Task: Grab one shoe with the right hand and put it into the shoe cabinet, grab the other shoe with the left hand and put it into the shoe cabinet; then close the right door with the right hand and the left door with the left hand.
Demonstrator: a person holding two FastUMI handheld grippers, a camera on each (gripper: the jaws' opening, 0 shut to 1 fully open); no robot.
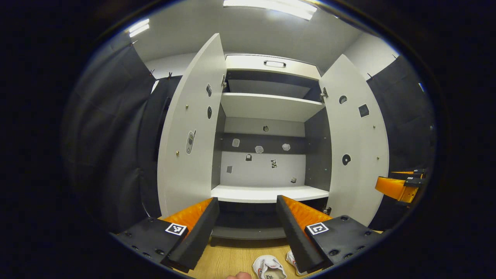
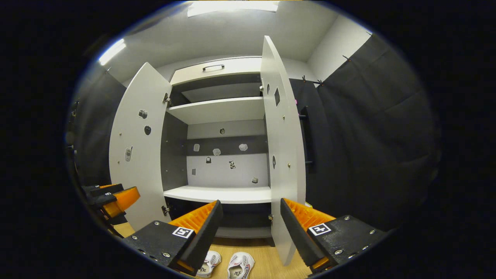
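Overhead, flat white cabinet (image 1: pixel 267 108) shelves

A tall white shoe cabinet (image 1: pixel 267 106) of smooth, matt laminated board is seen, with small metal hinges (image 1: pixel 324 93) at its open doors. Below the cabinet, a light, smooth wood-grain floor (image 1: pixel 232 261) is shown, on which white cloth-like shoes (image 2: pixel 240 265) are set. Matt black cloth (image 2: pixel 368 135) is hung beside the cabinet.

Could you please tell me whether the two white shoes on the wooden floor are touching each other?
Apart. The right gripper view shows a strip of wooden floor between the left white shoe and the right white shoe.
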